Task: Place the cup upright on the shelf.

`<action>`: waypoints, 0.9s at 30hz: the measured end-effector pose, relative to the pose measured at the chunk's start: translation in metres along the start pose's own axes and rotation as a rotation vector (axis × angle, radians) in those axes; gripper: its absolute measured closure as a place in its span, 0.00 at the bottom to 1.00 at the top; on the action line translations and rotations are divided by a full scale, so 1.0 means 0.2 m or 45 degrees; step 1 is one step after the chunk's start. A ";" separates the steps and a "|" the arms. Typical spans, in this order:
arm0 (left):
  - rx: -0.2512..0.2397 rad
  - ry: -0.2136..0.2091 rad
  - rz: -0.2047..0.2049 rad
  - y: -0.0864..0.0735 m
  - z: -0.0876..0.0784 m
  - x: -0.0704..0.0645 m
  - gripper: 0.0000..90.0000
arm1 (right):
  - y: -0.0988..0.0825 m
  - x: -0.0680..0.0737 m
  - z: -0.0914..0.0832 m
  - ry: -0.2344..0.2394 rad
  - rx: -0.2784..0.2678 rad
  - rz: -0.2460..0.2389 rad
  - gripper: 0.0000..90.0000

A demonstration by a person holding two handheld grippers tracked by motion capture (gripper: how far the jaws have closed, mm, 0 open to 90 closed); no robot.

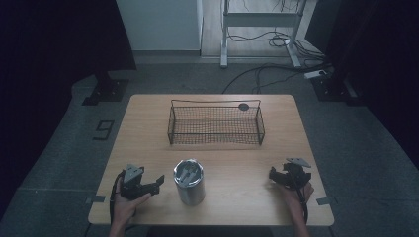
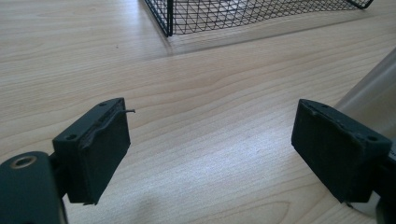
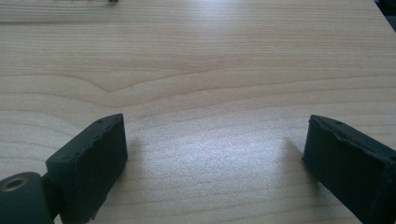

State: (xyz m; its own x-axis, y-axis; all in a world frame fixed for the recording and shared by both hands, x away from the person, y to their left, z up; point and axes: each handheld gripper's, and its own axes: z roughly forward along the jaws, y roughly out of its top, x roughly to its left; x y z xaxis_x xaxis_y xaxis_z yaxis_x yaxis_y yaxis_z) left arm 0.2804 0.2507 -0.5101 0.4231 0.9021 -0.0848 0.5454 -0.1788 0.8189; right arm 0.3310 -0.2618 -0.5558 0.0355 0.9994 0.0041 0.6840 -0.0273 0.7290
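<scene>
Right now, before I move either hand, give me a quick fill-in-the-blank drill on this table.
1. The metal can stands nearer the ____ gripper.
2. The wire basket holds ____.
3. Both grippers' jaws stand ____; the right gripper holds nothing.
4. Seen from above, the can's top is ____.

Missing words: left; nothing; open; open

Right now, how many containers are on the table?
2. A metal can stands near the front edge, between the left gripper and right gripper. A black wire basket sits toward the far side, behind the can.
</scene>
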 end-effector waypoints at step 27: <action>-0.168 -0.126 -0.005 0.05 -0.18 -0.12 0.06 | -0.01 -0.01 -0.01 0.024 -0.013 -0.018 0.12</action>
State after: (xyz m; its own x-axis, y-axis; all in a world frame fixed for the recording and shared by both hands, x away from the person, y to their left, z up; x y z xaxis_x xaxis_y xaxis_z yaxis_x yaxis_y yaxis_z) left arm 0.2497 0.2419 -0.4793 0.4936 0.8586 -0.1383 0.4501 -0.1162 0.8854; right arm 0.3281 -0.2633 -0.5552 0.0120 0.9999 0.0063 0.6768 -0.0127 0.7360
